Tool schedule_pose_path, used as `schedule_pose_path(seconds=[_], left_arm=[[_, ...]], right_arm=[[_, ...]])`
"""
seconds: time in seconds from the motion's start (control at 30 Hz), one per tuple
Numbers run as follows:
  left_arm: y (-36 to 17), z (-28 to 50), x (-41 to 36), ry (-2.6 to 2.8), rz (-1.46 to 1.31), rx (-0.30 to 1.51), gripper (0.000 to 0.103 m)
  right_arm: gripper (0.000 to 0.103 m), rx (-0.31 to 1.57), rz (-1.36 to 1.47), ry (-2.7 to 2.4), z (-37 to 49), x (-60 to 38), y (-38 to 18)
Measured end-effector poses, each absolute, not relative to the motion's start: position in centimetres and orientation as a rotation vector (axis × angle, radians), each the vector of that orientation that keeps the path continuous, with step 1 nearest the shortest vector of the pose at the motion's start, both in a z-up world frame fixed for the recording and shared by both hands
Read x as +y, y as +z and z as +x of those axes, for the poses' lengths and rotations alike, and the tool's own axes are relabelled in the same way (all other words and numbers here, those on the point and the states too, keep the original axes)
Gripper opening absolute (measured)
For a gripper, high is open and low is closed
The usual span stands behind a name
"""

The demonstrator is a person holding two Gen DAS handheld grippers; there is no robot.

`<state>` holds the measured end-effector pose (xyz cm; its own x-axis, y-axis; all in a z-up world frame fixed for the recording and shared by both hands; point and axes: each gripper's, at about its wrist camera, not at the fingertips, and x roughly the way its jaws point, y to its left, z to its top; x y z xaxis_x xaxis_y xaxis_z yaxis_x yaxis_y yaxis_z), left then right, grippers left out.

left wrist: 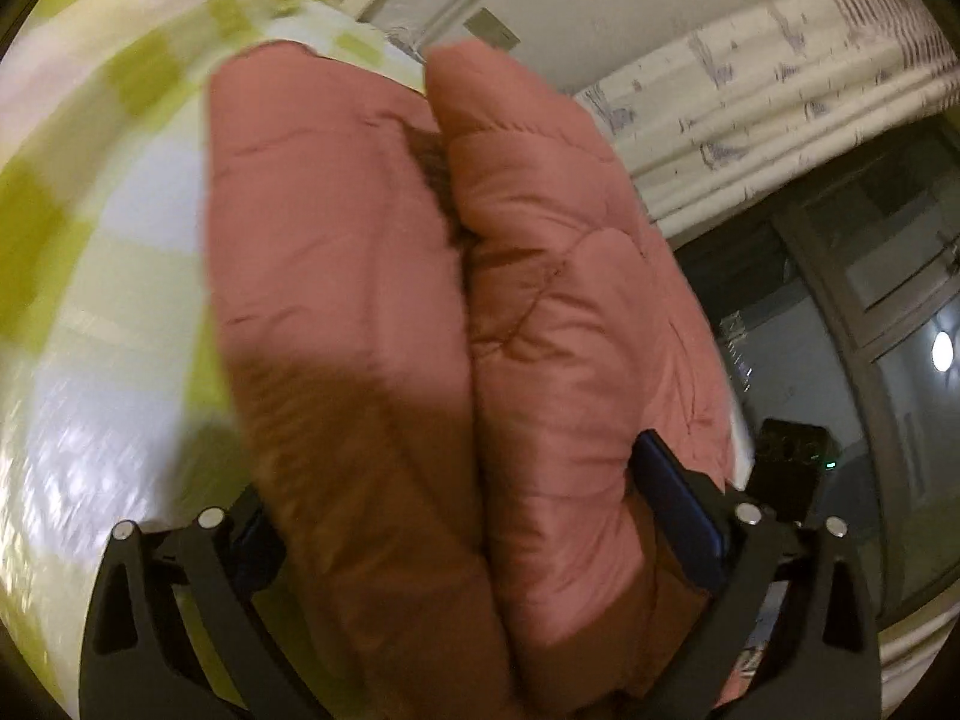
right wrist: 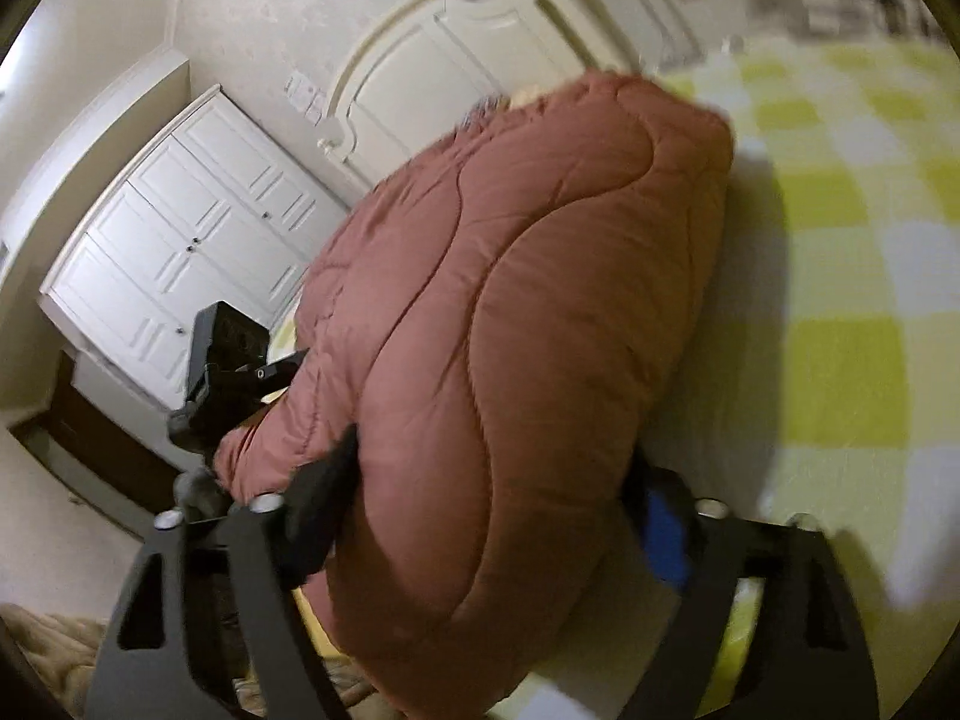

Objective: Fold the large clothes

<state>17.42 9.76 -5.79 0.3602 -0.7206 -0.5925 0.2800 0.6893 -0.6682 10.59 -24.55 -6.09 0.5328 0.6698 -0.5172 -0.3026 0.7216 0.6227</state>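
On the green-checked bedspread [right wrist: 840, 276], by white wardrobe doors [right wrist: 180, 252], the puffy pink coat [left wrist: 480, 312] lies bunched between both wide-spread claws, left gripper [left wrist: 480, 516] and right gripper [right wrist: 486, 510] pressing its sides.

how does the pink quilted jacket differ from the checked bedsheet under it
The pink quilted puffy jacket is one plain colour; the green and white checked bedsheet is patterned in squares. The jacket is thick, padded and stitched in curved seams; the bedsheet looks thin. The jacket is bundled into a bulky fold with a crease down the middle; the bedsheet lies spread out. Both are soft fabric.
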Motion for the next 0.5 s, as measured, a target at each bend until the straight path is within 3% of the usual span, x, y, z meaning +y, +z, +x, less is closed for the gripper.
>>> schedule_pose_path(seconds=[0.13,0.3,0.37,0.5], left_arm=[[-4.0,20.6,6.1,-0.68,-0.465,0.983,0.078],[-3.3,27.4,0.6,-0.647,-0.477,0.985,0.076],[-3.9,29.2,-0.5,-0.622,-0.478,0.982,0.077],[-5.3,31.2,-0.4,-0.58,-0.531,0.97,0.097]], right_arm=[[0.074,0.772,0.473,0.5,12.6,-26.2,-5.3],[0.073,0.744,0.454,0.342,17.8,-29.3,-3.4],[0.073,0.769,0.451,0.298,20.4,-30.4,-3.8],[0.078,0.778,0.468,0.274,22.1,-31.6,-5.5]])
